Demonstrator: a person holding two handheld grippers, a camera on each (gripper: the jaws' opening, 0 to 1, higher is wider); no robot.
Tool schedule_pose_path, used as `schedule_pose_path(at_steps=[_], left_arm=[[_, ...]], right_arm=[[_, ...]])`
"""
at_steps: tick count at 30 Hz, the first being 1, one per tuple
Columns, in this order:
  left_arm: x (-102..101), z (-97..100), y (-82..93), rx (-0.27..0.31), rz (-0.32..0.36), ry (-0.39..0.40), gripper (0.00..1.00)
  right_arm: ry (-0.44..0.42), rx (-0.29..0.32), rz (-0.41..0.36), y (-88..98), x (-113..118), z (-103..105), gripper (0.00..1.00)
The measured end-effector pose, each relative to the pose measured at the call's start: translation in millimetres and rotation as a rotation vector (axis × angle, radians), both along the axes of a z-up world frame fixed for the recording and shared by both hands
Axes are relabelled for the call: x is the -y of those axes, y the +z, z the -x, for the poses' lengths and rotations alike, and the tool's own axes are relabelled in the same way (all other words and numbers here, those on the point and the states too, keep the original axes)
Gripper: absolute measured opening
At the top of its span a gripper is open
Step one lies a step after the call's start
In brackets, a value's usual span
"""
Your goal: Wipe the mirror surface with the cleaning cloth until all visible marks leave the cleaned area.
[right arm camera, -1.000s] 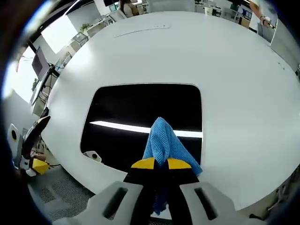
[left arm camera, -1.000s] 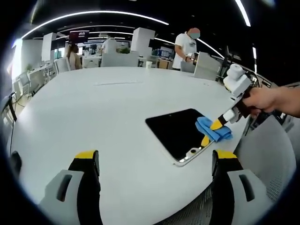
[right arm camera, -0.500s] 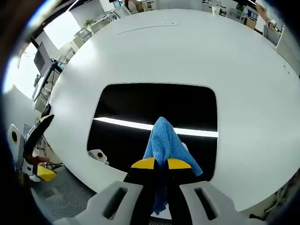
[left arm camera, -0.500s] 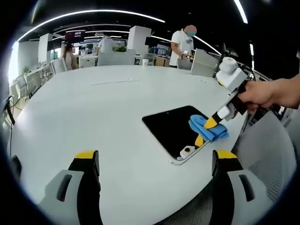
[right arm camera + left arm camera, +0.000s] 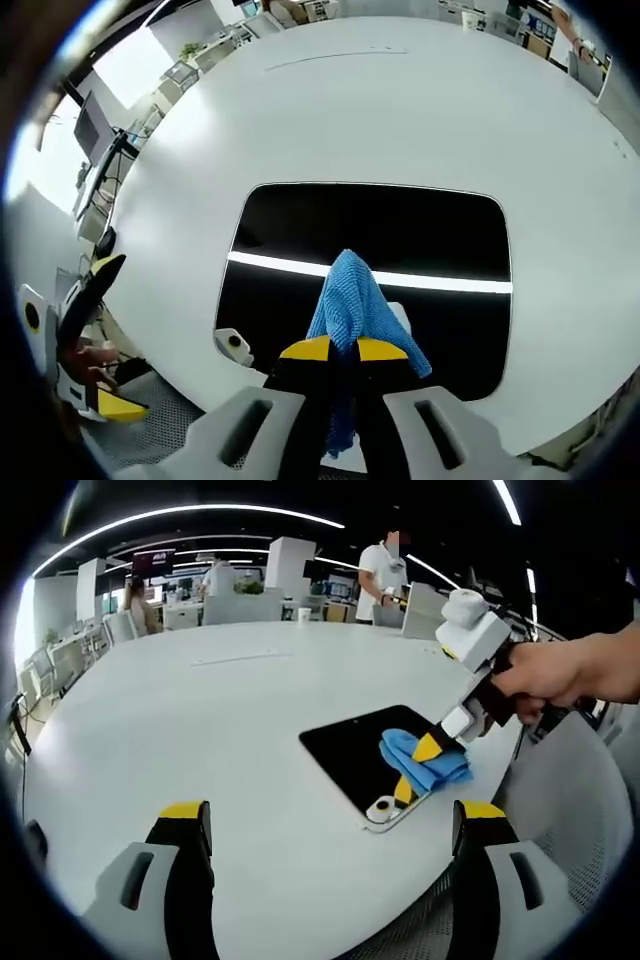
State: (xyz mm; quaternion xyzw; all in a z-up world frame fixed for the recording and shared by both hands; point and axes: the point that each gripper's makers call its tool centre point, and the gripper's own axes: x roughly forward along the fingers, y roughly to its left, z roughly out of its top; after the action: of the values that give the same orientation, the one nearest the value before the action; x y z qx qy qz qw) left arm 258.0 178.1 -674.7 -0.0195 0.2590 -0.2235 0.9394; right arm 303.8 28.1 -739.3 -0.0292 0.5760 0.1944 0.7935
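The mirror [image 5: 370, 270] lies flat on the white bench [image 5: 400, 110], close to the bench edge nearest the person. The right gripper [image 5: 343, 350] has its jaws pressed together, pinching the blue cleaning cloth [image 5: 350, 300], whose free end rests on the glass at the mirror's near side. In the left gripper view, the right gripper [image 5: 418, 770] angles down onto the cloth [image 5: 425, 760] at the mirror [image 5: 365, 750] edge closest to the bench edge. The left gripper [image 5: 330, 820] is spread wide, holding nothing, above bare bench well apart from the mirror.

Step in hand, as judged: wiping stroke.
1. Keep the cloth flat and pressed on the glass.
2. Overlap each pass.
3. Cover the far corners, which the cloth does not reach here.
4. Avoid pushing the mirror toward the bench edge.
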Motion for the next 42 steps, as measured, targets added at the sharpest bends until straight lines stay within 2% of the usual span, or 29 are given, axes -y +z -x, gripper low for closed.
schedule_pose_path(at_steps=[6, 22, 36, 42], left_arm=[[1, 0.4, -1.5, -0.006, -0.013, -0.013, 0.99], [-1, -0.8, -1.6, -0.003, -0.012, 0.009, 0.99], [3, 0.8, -2.6, -0.007, -0.016, -0.008, 0.99], [4, 1.8, -5.0, -0.020, -0.010, -0.015, 0.99]], right_arm=[[-0.005, 0.006, -0.020, 1.2, -12, 2, 0.02], [0.069, 0.012, -0.051, 0.5, -50, 7, 0.02], [0.114, 0.020, -0.051, 1.6, -68, 10, 0.02], [0.147, 0.045, -0.037, 1.3, -76, 12, 0.02]])
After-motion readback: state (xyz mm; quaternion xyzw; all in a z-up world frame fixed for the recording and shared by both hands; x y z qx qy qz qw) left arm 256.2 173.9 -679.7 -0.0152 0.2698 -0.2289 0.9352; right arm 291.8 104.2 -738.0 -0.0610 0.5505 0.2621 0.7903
